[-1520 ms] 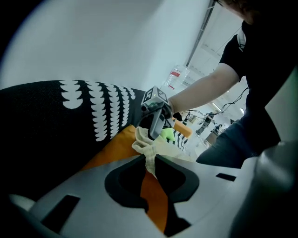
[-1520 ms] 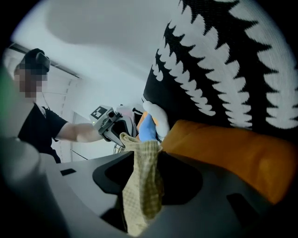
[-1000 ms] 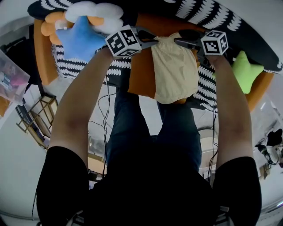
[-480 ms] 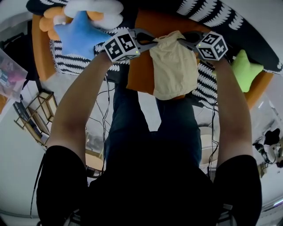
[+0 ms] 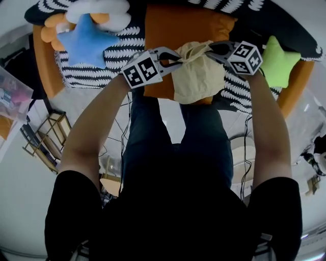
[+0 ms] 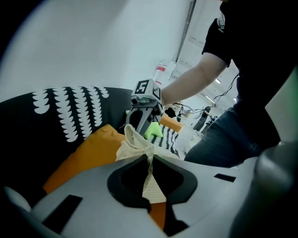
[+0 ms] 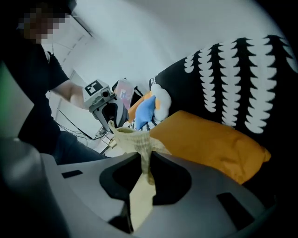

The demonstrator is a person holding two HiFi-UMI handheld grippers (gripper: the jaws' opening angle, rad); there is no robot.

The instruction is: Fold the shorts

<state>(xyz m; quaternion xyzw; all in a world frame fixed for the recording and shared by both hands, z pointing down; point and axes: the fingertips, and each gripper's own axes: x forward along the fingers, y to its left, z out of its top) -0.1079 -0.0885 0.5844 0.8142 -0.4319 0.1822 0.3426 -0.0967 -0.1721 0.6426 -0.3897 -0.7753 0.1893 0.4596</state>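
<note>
The pale yellow shorts (image 5: 197, 76) lie bunched on an orange cushion (image 5: 175, 28), their far edge lifted and drawn together. My left gripper (image 5: 178, 57) is shut on the left corner of that edge, and cloth runs up between its jaws (image 6: 150, 160). My right gripper (image 5: 208, 49) is shut on the right corner; its jaws have just been closing, and the fabric (image 7: 132, 139) is now pinched between them (image 7: 145, 167). Each gripper view shows the other gripper across the taut edge: right (image 6: 143, 111), left (image 7: 108, 114).
A black sofa cover with white scallop print (image 5: 97, 71) lies under the cushion. A blue star pillow (image 5: 89, 41) and a white cloud pillow (image 5: 102, 10) sit at the left, a green star pillow (image 5: 277, 66) at the right. A wooden rack (image 5: 41, 148) stands on the floor at the left.
Both grippers have come toward the person and closer together, carrying the shorts' far edge with them. The shorts now look shorter and bunched. The right jaws have shut on their corner.
</note>
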